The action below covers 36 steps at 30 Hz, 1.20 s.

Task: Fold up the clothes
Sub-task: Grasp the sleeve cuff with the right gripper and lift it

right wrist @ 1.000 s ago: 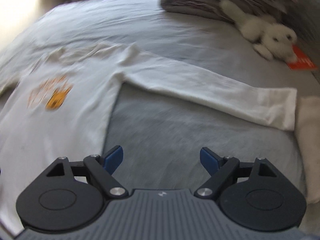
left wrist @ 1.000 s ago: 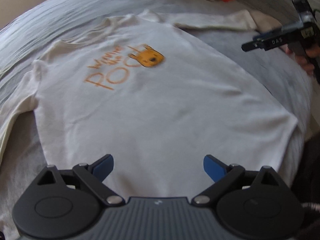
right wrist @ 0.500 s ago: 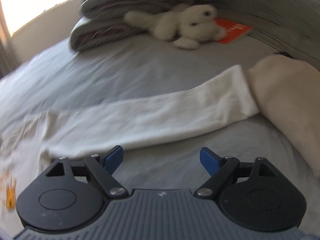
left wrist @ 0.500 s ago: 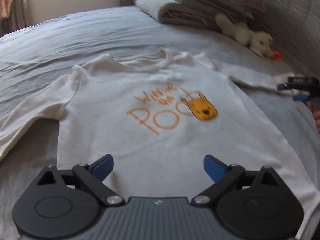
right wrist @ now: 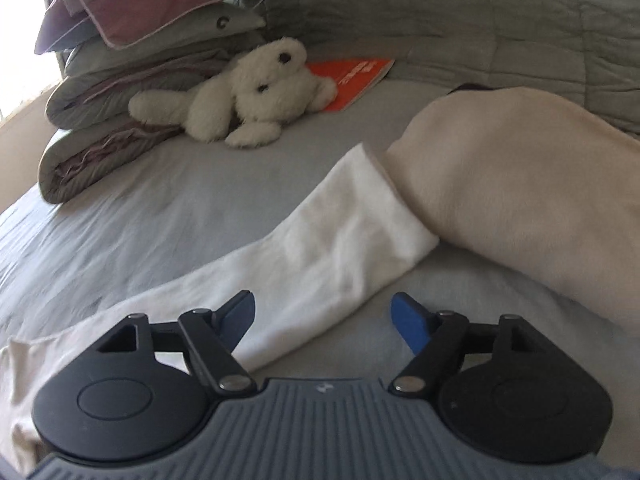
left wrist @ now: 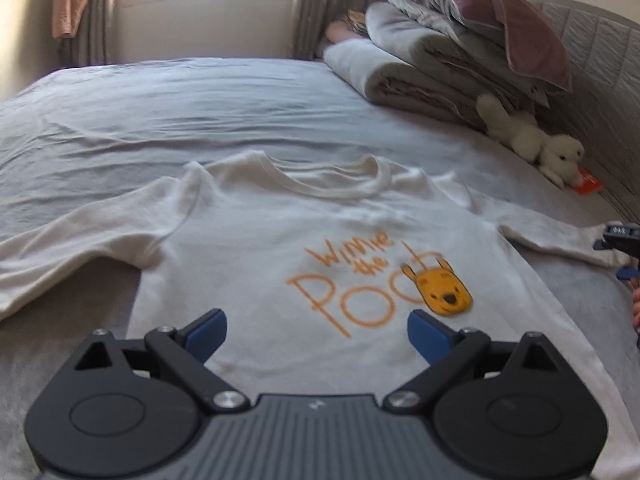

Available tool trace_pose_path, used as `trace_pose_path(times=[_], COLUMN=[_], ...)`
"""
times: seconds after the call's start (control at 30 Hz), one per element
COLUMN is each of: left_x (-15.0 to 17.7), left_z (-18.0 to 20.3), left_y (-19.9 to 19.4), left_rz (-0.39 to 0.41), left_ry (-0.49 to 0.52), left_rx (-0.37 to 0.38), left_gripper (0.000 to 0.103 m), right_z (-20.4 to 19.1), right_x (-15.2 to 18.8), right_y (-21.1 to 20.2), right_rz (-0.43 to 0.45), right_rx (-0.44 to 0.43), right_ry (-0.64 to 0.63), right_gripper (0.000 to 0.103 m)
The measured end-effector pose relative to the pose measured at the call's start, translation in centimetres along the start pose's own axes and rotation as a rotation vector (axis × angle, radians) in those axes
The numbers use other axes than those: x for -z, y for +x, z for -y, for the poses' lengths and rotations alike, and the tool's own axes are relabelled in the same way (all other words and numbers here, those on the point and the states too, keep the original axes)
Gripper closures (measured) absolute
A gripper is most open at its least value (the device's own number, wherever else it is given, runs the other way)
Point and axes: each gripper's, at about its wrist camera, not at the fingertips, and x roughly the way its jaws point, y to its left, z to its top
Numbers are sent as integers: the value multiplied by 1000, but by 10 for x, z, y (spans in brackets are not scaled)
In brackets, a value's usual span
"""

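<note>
**Cream shirt spread flat on the bed, both jaws wide**

We see a long-sleeved shirt [left wrist: 280, 264] lying face up on the bed [left wrist: 200, 96], whose grey sheet is soft and creased in long shallow folds. The shirt is cream knit cotton with a ribbed round neckline; its chest carries orange hand-drawn lettering and a yellow bear face [left wrist: 442, 294] just beside the last letter. The body lies mostly smooth, with light rumpling below the collar. One sleeve [left wrist: 60, 264] runs out from the shirt to the far side from the bear face; the other sleeve [right wrist: 332, 240] stretches the opposite way, a flat tube with faint wrinkles.

Our left hand-held gripper [left wrist: 316, 330] hovers over the shirt's lower front, its blue pads spread wide and holding nothing. Our right hand-held gripper [right wrist: 324, 318] sits low over that second sleeve near its cuff, jaws wide, the cloth between the pads but not pinched.

The cuff end touches a smooth beige cushion [right wrist: 520, 184]. Beyond the shirt's collar side lie a fluffy white plush toy [right wrist: 256, 92], an orange booklet [right wrist: 352, 76] and stacked folded quilts [left wrist: 432, 60].
</note>
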Motion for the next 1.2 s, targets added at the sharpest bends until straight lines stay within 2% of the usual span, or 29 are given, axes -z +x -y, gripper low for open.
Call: trace_pose_path(times=[0.07,0.1,0.13,0.17,0.2,0.23,0.27,0.6,0.93,1.2], left_x=[-1,-1,-1,-1,-1,0,0,0,-6,-11], left_z=[-2,-3,-4,-5,-6,-6,-6,-8,-15,-25], left_y=[3,5,6,8,9,10,10,6,-2,-7], left_rz=[8,6,6,5,5,9,13,44,71,70], left_ry=[-18,-31,-40,-49,-57,-61,-65,-74,-88,-113], left_rx=[-11,-14,-16,-18,-20,-22,-23,-31,-4,25], left_gripper=[5,5,5,5,5,5,5,5,5,6], right_z=[0,0,1,2,4,5,7,-15,-83,-140], right_x=[2,3,4,4,3,3,2,-12,-15,8], right_y=[2,3,4,5,5,6,6,-30,-97,-136], right_rz=[31,48,65,69,73,77,77,186,288,281], right_rx=[14,11,8,-3,-14,-25,-46,-176,-386,-557], right_ry=[4,1,-3,2,12,22,35,22,-180,-358], right_gripper=[32,39,51,56,69,86,89,92,92,92])
